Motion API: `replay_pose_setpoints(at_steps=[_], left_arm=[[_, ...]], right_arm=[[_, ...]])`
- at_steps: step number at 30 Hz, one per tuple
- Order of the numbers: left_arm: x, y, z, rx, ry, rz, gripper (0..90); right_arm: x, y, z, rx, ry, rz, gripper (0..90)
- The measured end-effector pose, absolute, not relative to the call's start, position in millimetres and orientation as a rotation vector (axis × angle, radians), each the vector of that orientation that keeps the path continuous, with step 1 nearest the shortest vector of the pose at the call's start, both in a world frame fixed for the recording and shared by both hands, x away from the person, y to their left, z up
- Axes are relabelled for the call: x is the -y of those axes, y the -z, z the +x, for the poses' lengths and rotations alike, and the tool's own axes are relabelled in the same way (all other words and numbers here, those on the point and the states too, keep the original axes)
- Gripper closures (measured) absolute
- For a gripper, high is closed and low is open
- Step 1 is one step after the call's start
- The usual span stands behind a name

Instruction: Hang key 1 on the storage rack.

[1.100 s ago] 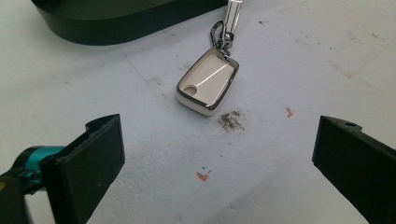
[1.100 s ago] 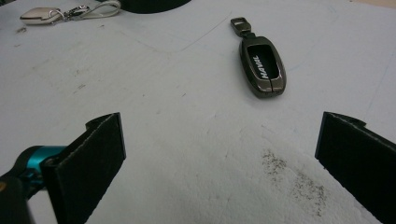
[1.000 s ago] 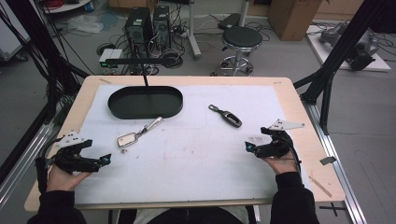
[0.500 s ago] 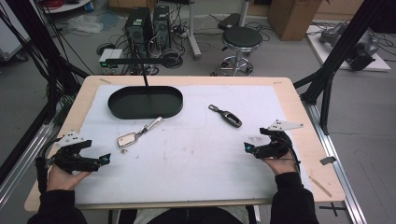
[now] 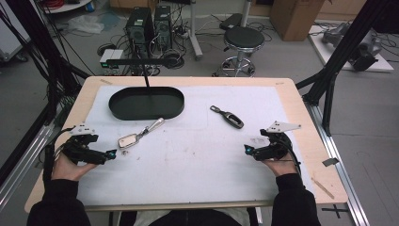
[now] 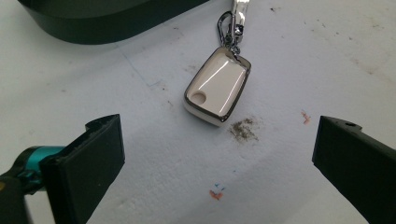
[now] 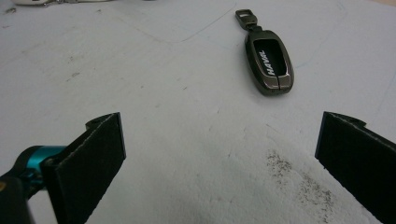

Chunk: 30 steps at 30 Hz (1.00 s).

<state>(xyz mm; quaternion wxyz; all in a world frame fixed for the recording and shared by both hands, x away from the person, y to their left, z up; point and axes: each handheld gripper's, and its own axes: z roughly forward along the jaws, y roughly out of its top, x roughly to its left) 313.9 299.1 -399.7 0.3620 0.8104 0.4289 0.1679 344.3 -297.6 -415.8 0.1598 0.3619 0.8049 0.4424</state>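
My left gripper [image 5: 109, 154] is spread wide and empty, aimed at the glossy white key fob with a chrome rim [image 6: 217, 86], which lies on the white table mat [image 5: 197, 155] just ahead. My right gripper [image 5: 248, 150], equally wide and empty, faces the dark oval key fob [image 7: 270, 62] farther off.

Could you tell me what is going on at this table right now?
A person sits at the table with a gripper in each hand, both open and holding nothing. The left gripper points at a white key fob lying near a black oval tray. The right gripper faces a dark key fob marked HAVAL farther up the white mat. Neither fob has been touched yet.
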Motion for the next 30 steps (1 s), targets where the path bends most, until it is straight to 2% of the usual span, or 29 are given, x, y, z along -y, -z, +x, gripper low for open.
replay_pose_setpoints(at_steps=[14, 30], left_arm=[[-254.6, 370.3, 346.6, -0.983, -0.421, 2.239, 2.8], [-217.7, 376.8, 375.8, -0.936, -0.378, 2.394, 3.3]], right_arm=[[298.4, 415.3, 344.7, -2.29, -1.282, 1.038, 0.8], [300.2, 414.4, 344.8, -2.272, -1.293, 1.035, 0.8]])
